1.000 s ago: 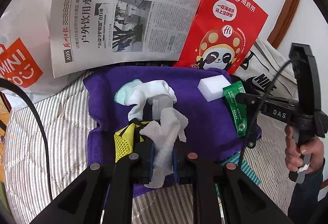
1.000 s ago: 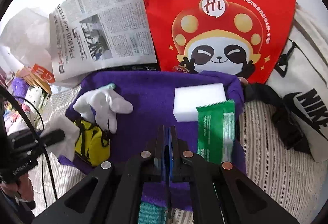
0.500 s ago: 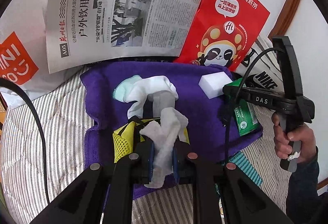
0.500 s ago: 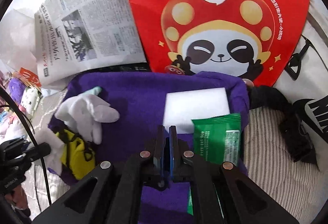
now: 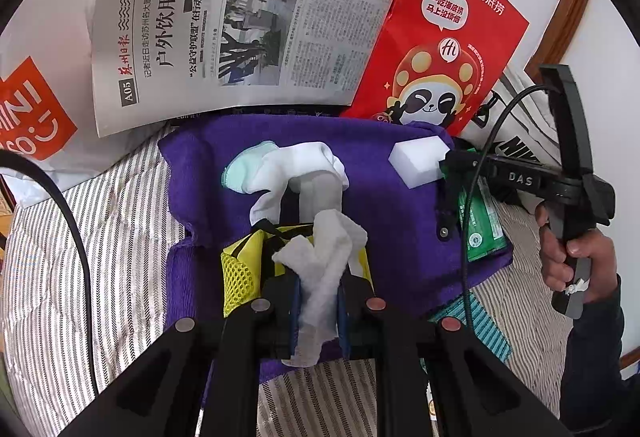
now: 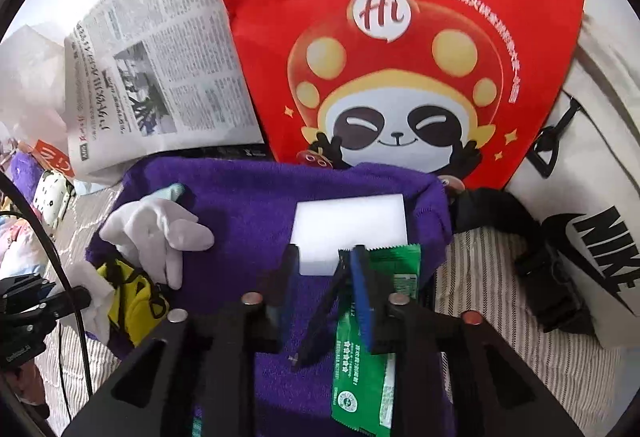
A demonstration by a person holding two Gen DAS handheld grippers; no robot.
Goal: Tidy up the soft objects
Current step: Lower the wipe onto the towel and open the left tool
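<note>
Now the right hand-held gripper [image 6: 324,257], jaws just opening empty before the white sponge [image 6: 348,225], risks snagging the green packet [image 6: 372,337] beside that sponge, while the left hand-held gripper [image 5: 318,301] clamps a white cloth [image 5: 320,269].

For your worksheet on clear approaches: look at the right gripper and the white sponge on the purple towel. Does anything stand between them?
Nothing visible blocks it. The right gripper, whose jaws have just been opening, faces the white sponge with only bare purple towel between. The green packet lies under its right finger, beside the path.

Bright, even daylight; sharp centre, strong fisheye bending, dark vignetted corners
</note>
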